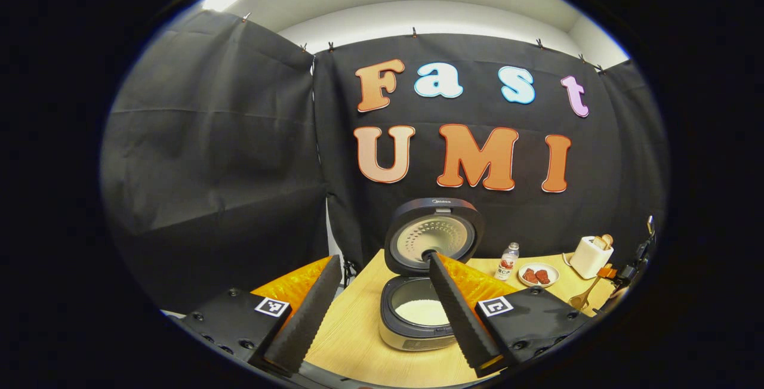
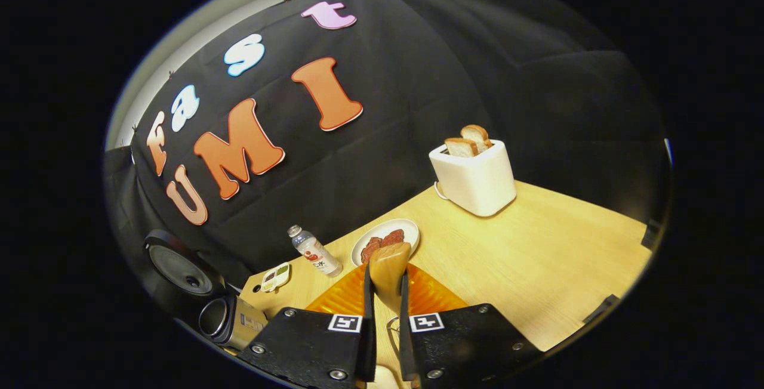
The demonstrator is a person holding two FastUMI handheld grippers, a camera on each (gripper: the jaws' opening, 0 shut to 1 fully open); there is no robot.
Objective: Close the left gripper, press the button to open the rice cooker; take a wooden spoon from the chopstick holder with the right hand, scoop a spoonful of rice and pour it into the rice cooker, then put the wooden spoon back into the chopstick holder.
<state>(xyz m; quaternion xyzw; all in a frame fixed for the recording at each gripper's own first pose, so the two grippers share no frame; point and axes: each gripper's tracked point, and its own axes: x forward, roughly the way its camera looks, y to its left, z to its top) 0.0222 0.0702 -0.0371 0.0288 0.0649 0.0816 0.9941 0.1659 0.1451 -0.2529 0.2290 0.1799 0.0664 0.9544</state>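
1. Right tool [image 2: 387, 317]: its two fingers stand narrow, pressed on the handle of the wooden spoon [image 2: 389, 272], one on each side. The spoon's long axis runs straight along the fingers toward 12 o'clock in the right gripper view, bowl end forward and raised clear of the surface [image 2: 537, 258].
2. Left tool [image 1: 382, 311]: fingers spread wide, nothing between them. It hangs just before the rice cooker [image 1: 421, 311], which lies dead ahead at 12 o'clock.
3. Rice cooker: lid [image 1: 433, 237] swung up and open; a pale layer of rice [image 1: 422, 311] lies in the inner pot. In the right gripper view the raised lid [image 2: 179, 266] sits far out at 9 o'clock.
4. Governing relation: the cooker lies well to the left of the spoon's present heading. The spoon points instead at the plate [image 2: 388, 237] at 12 o'clock and the toaster [image 2: 474, 177] at 1 o'clock.
5. Seen from the left gripper view, the right tool [image 1: 621, 272] and spoon [image 1: 585, 293] stand at 3 o'clock, well apart from the cooker, beyond the bottle [image 1: 507, 262].
6. A metal cylinder [image 2: 230, 320] lies at 8 o'clock of the right tool; whether this is the chopstick holder I cannot tell.
7. Judgement: whether the spoon bowl carries rice cannot be told. The right hand holds the spoon; the left hand is nearer the pot.
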